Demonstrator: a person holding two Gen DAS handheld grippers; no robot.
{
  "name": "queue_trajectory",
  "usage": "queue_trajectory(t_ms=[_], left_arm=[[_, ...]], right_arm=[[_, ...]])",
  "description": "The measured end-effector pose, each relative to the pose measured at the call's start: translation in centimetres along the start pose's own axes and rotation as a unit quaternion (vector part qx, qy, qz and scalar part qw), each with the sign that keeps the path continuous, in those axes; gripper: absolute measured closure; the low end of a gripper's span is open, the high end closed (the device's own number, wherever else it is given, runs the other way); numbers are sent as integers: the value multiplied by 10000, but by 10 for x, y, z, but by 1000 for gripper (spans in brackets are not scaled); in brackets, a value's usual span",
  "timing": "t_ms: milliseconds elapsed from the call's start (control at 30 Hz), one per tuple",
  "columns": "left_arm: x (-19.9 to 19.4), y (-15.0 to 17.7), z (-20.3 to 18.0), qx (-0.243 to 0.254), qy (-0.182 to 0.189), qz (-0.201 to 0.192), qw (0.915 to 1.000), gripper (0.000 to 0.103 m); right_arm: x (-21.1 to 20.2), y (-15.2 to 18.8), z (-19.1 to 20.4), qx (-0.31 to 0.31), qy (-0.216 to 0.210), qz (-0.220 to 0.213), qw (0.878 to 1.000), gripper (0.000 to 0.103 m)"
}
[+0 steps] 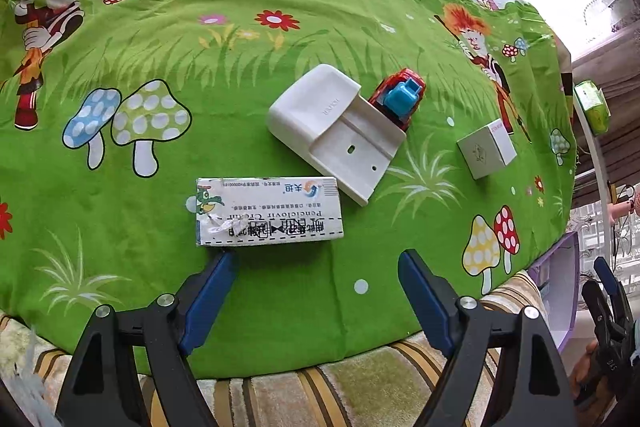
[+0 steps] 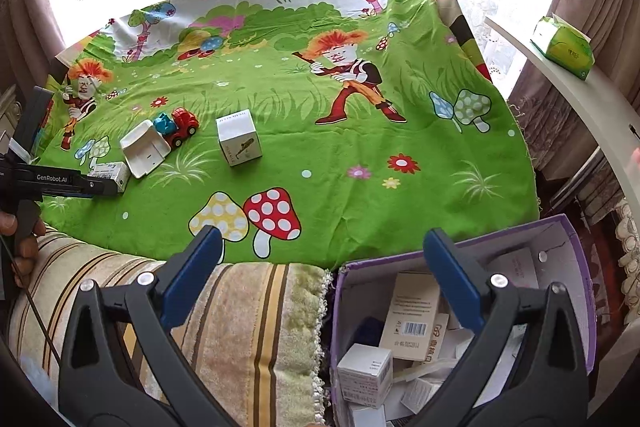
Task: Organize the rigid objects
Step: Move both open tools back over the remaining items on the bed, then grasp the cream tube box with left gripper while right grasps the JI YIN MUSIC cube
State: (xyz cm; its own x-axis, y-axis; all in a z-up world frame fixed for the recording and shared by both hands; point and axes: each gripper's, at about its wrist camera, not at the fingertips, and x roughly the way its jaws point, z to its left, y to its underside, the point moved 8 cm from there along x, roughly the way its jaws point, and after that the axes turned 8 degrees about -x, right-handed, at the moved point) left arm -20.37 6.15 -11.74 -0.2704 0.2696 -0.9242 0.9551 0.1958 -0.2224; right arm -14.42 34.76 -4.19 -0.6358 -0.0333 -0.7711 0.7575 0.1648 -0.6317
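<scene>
Left wrist — cream box [image 1: 269, 211] just beyond open jaws.

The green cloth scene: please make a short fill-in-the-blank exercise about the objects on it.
1. The toy truck lies beside the white plastic ____.
2. The purple box already holds several small ____.
3. Both grippers, left and right, have their jaws ____.
4. The long carton lies just ahead of the ____ gripper.

Missing words: holder; cartons; open; left
</scene>
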Motion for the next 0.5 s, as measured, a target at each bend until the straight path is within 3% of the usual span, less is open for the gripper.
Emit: queue_trajectory(t_ms=[133, 300, 500], left_arm=[[-6, -2, 6, 111, -293, -192, 9993, 19], [-21, -8, 7, 344, -797, -704, 9937, 16], [-16, -22, 9, 402, -1118, -815, 9896, 9]], right_arm=[[15, -14, 17, -89, -143, 12, 9999, 1], [36, -34, 38, -227, -306, 47, 9993, 1], [61, -51, 56, -499, -327, 140, 9981, 2]])
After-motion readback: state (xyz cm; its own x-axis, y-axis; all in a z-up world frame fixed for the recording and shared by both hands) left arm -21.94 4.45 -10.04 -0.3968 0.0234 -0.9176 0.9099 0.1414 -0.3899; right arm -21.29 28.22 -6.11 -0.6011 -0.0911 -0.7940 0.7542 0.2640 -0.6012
